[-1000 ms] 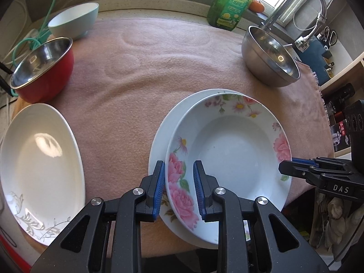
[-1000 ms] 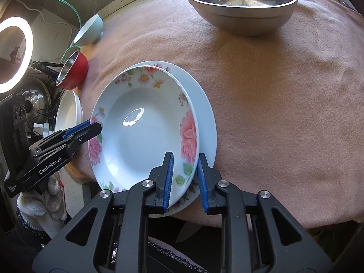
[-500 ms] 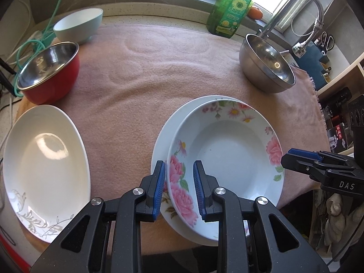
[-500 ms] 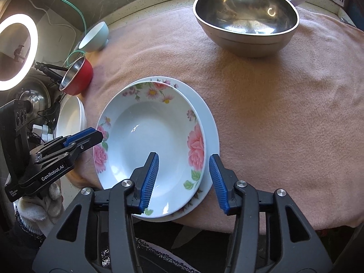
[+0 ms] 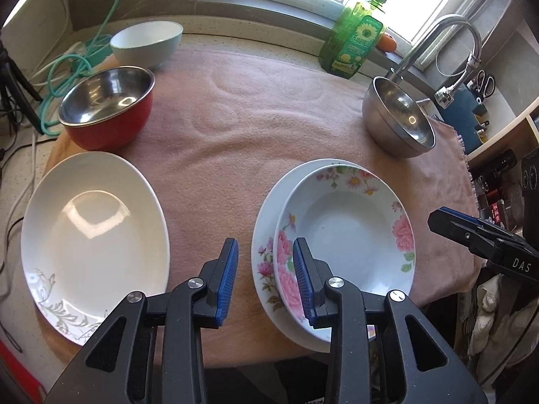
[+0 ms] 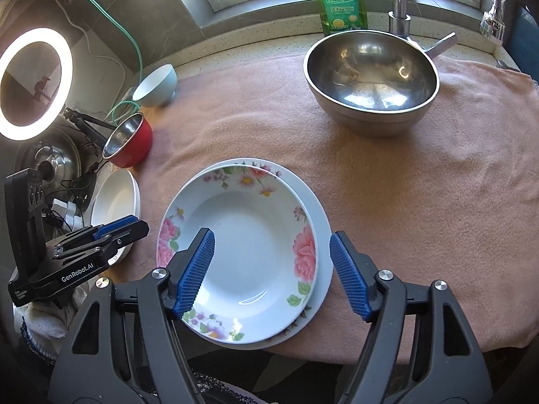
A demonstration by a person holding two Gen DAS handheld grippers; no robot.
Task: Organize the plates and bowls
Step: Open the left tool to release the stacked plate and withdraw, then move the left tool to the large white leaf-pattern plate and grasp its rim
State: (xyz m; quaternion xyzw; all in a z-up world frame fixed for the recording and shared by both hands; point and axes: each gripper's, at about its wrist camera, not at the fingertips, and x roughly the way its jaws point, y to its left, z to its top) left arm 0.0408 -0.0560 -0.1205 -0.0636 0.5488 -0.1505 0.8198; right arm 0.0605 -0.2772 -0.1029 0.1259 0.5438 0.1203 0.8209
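Note:
A deep flowered plate (image 5: 350, 235) (image 6: 242, 249) lies on a wider flowered plate (image 5: 266, 229) (image 6: 320, 215) on the pink cloth. My left gripper (image 5: 266, 276) is open and empty, just left of the stack's near rim. My right gripper (image 6: 273, 269) is wide open and empty, raised over the stack's near side. A white oval plate (image 5: 91, 239) (image 6: 116, 202) lies at the left. A red steel-lined bowl (image 5: 107, 111) (image 6: 129, 139), a pale blue bowl (image 5: 146, 43) (image 6: 156, 86) and a large steel bowl (image 5: 399, 123) (image 6: 370, 77) stand further back.
The pink cloth (image 5: 242, 118) covers a round table. A green soap bottle (image 5: 353, 43) and a tap (image 5: 448, 37) stand behind by the window. A ring light (image 6: 33, 84) and cables are at the left. Shelves (image 5: 498, 141) are at the right.
Both grippers have opened, let go of the flowered plate's rim and pulled back and up. The plate now rests on the wider plate.

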